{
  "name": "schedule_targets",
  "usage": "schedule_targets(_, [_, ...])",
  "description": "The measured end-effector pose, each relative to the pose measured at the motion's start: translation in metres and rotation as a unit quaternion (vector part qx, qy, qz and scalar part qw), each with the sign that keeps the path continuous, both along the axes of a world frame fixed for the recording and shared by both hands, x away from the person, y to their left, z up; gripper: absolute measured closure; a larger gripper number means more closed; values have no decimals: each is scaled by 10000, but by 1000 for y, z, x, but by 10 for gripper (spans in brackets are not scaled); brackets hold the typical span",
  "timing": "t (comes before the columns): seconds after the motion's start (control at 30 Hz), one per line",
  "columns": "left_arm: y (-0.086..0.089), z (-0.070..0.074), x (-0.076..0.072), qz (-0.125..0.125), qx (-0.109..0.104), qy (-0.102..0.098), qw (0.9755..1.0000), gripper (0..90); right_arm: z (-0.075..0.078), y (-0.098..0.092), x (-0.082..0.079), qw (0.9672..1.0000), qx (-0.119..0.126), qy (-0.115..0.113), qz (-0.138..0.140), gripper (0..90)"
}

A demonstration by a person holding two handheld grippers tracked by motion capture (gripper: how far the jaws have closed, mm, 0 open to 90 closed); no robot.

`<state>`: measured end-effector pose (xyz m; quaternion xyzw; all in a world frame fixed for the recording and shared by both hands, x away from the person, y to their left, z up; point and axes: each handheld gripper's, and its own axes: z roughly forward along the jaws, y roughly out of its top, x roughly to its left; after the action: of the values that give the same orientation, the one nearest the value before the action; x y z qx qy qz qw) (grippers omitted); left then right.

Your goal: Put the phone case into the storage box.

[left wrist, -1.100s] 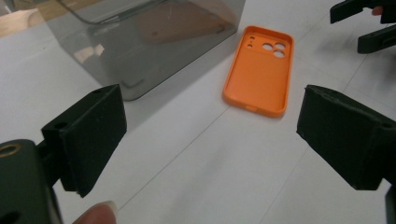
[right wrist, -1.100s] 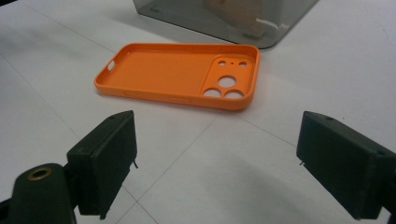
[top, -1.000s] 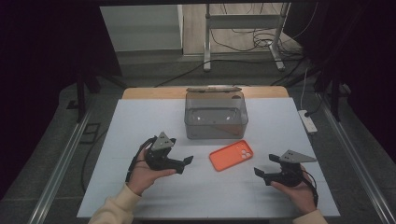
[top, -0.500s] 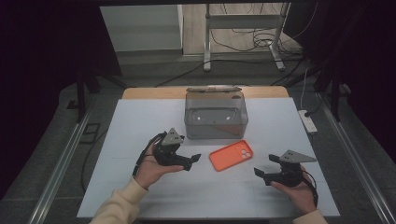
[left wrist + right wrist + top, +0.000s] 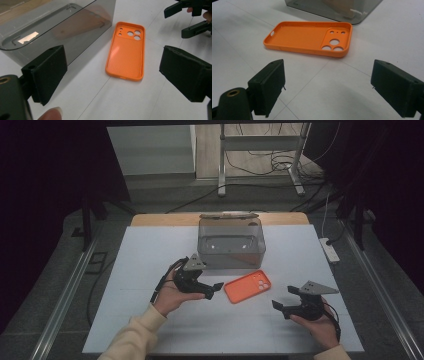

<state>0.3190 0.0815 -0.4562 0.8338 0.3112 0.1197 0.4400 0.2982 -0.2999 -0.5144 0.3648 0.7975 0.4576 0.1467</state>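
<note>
- Between the two claws, on the white tabletop [image 5: 150,320], lies an orange phone case [image 5: 247,286], hollow side up, just ahead of the left claw [image 5: 214,290] and farther ahead of the right claw [image 5: 278,305].
- Just beyond the left claw and behind the case stands a smoky clear plastic box [image 5: 231,242], rectangular with rounded corners; through its walls nothing can be made out inside, only faint orange and pale reflections.
- The case is thin, matte, finely dotted inside, with round camera holes at one end and a raised rim all round.
- The left claw's black jaws stand wide apart and hold nothing; the case shows in the gap between them.
- The right claw's jaws also gape wide and empty, their blocky pads facing the case.
</note>
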Motion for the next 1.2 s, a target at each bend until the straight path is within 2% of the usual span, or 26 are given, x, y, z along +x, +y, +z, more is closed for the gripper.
schedule_targets(0.13, [-2,0,3,-58,-92,37,9999,81,0,0,0,10000,-9,9,9,123])
schedule_targets(0.33, [-8,1,6,-69,-119,-68,9999,81,0,1,0,10000,-24,17,15,123])
schedule_targets(0.5, [-16,4,8,-14,-57,-12,10000,84,0,1,0,10000,-18,13,15,123])
schedule_targets(0.77, [-28,7,10,-60,63,-157,9998,78,0,0,0,10000,-25,5,18,123])
schedule_targets(0.97, [-29,11,12,-34,112,-2,9999,104,-1,1,0,10000,-31,27,15,123])
schedule_targets(1.2, [-35,12,16,-123,201,136,9996,120,-1,1,0,10000,-49,30,25,123])
